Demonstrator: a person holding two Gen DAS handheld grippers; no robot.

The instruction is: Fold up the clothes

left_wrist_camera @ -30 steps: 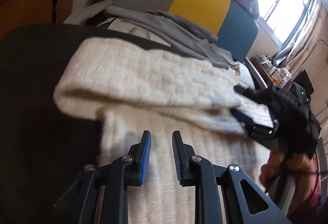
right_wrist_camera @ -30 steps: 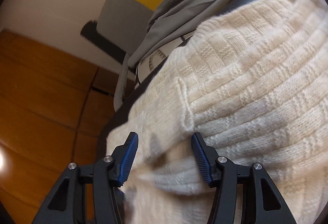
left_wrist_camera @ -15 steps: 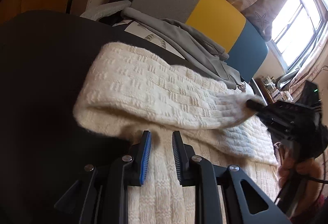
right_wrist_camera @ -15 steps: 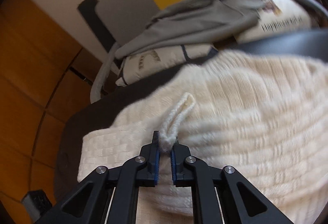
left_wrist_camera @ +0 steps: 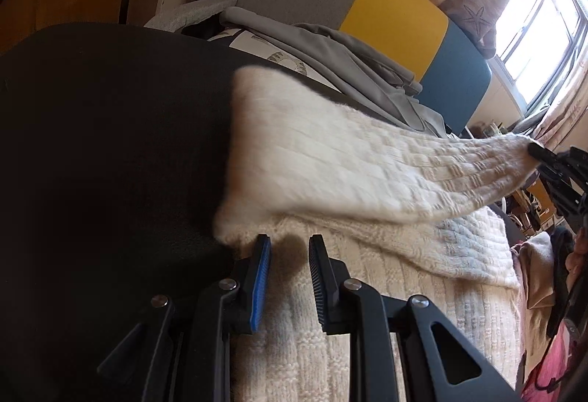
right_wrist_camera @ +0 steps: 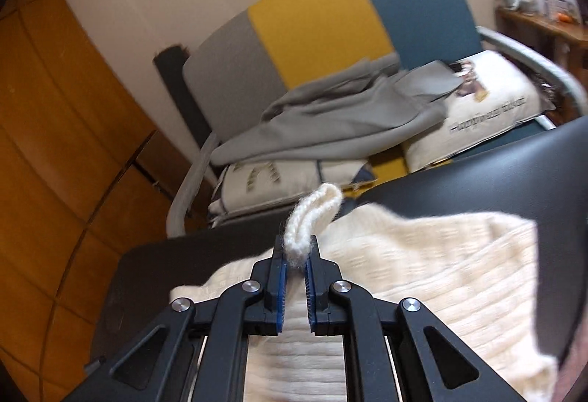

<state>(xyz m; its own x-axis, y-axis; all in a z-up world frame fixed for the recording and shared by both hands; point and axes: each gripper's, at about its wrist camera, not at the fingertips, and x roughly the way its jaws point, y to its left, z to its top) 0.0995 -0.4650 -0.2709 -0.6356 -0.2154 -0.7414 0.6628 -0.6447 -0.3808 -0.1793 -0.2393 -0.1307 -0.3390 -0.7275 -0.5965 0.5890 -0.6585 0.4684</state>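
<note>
R wrist: right gripper point(right_wrist_camera: 296, 256) pinching chunky cream knit sweater point(right_wrist_camera: 422, 273) fold | left gripper point(left_wrist_camera: 288, 247) spread over ribbed knit

Two low tool-mounted views, close over one shared sweater point(left_wrist_camera: 367, 166).

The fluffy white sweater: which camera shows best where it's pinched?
The right wrist view: the right gripper has its jaws shut on the sweater edge, close up. The left wrist view shows the lifted fold stretching sideways.
</note>
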